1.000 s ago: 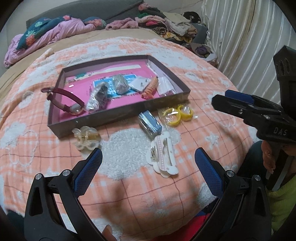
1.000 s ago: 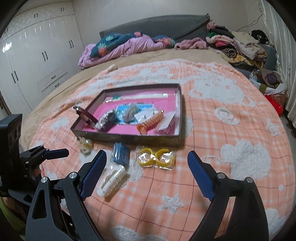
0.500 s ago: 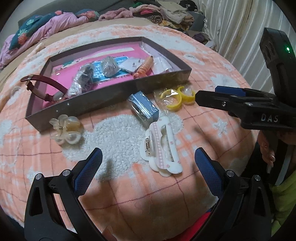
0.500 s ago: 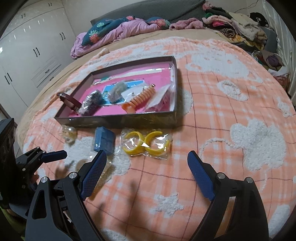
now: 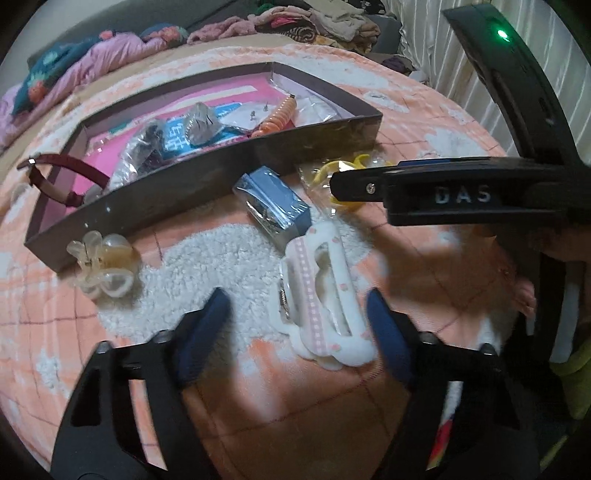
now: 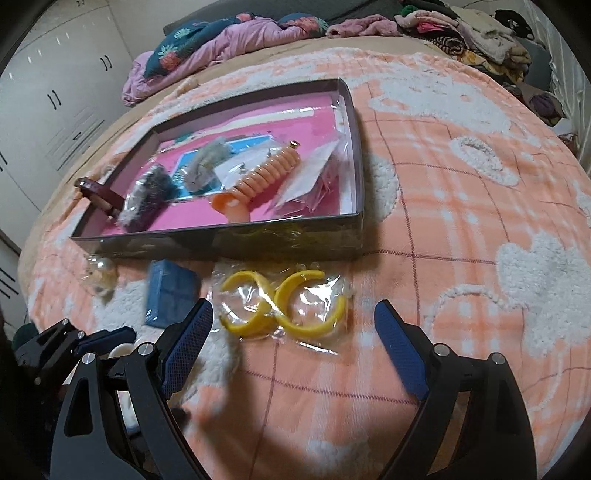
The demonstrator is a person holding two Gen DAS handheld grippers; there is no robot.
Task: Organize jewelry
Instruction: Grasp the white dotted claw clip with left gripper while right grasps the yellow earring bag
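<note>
A shallow box (image 5: 207,186) with a pink floor lies on the bed and holds several packets, an orange coil and a maroon watch (image 5: 55,177). In front of it lie a clear hair claw (image 5: 101,264), a blue packet (image 5: 275,206), a white-and-pink hair claw (image 5: 325,291) and bagged yellow hoop earrings (image 6: 282,302). My left gripper (image 5: 297,325) is open, its fingers on either side of the white claw, low over the blanket. My right gripper (image 6: 293,334) is open just short of the yellow earrings. The box also shows in the right wrist view (image 6: 221,245).
The bed has an orange-and-white plaid blanket (image 6: 461,229). Clothes and bedding are piled along its far edge (image 6: 236,33). White wardrobes (image 6: 48,110) stand at the left, a curtain (image 5: 436,48) at the right. The right gripper's body (image 5: 461,192) reaches across the left view.
Both grippers have moved forward and down towards the bed. The left one now straddles the white claw, the right one has closed in on the yellow earrings. Both stay open.
</note>
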